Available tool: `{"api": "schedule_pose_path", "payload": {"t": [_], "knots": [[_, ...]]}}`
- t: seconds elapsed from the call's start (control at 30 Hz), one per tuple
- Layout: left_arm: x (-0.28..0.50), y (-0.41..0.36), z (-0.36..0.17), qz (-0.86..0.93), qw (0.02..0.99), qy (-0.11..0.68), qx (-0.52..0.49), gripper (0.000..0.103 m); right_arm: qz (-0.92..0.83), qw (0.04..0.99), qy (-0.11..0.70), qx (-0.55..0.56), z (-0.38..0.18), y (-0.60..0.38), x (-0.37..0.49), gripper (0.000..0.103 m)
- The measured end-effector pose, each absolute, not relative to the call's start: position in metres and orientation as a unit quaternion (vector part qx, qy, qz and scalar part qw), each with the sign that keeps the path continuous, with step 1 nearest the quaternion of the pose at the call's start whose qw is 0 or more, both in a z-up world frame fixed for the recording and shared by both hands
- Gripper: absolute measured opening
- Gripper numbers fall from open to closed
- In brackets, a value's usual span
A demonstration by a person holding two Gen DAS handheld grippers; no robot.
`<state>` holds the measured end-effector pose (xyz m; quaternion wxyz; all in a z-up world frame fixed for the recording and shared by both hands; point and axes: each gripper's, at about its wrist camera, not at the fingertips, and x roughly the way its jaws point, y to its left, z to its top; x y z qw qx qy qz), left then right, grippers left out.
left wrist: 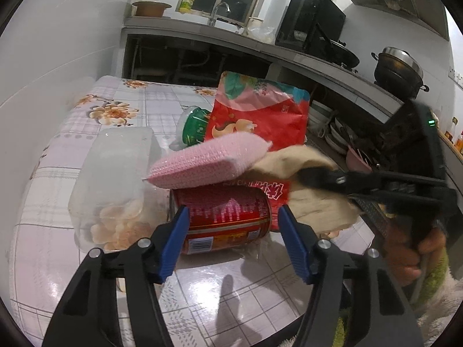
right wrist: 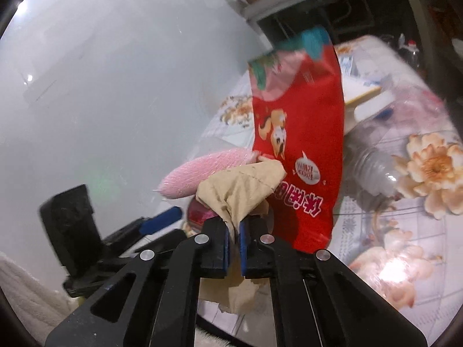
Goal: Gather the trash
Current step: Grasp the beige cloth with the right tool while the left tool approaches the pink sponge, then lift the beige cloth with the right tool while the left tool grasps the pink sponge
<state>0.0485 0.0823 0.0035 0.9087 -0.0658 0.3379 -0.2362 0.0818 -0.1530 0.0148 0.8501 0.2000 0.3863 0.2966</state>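
Lying on its side on the flowered table (left wrist: pixel 86 133), a red can (left wrist: pixel 225 217) sat between the blue pads of the left gripper (left wrist: pixel 231 225), whose jaws were spread wide on either side of it. Whether the pads actually touched the can I could not tell; they looked just beside its ends.

Over the can, the right gripper (right wrist: pixel 235 240) came in from the right, its jaws pressed together on a crumpled tan paper (right wrist: pixel 240 188). The paper bunched up out of the pads and hung down beneath them as well. From the left wrist view the same gripper (left wrist: pixel 306 177) showed as a dark bar reaching across, the paper (left wrist: pixel 301 162) puffed around its tip and the person's hand (left wrist: pixel 419 254) gripping the handle at the far right.

A pink sponge (left wrist: pixel 208 162) hung tilted just above the can, its right end against the paper. Behind both stood a red snack bag (left wrist: pixel 260 115), upright and leaning a little, with a cartoon animal printed on it (right wrist: pixel 298 144). Whether the right gripper held the sponge or bag together with the paper, I could not make out.

Left of the can was a clear plastic box (left wrist: pixel 115 179). A green-labelled bottle (left wrist: pixel 194 127) lay behind the sponge. Beyond the table ran a counter with a sink tap (left wrist: pixel 220 11) and a dark pot (left wrist: pixel 399 69).
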Motion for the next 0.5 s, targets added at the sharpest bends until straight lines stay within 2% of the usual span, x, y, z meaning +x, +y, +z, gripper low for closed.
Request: {"api": "schedule_pose_path", "payload": {"t": [0.37, 0.5], "knots": [[0.048, 0.078, 0.009, -0.252, 0.906, 0.334, -0.062, 0.052, 0.258, 0.869, 0.388, 0.167, 0.036, -0.181, 0.027, 0.004], [0.039, 0.075, 0.021, -0.286, 0.902, 0.314, -0.074, 0.05, 0.249, 0.872, 0.403, 0.119, 0.039, -0.17, 0.019, 0.004]]}}
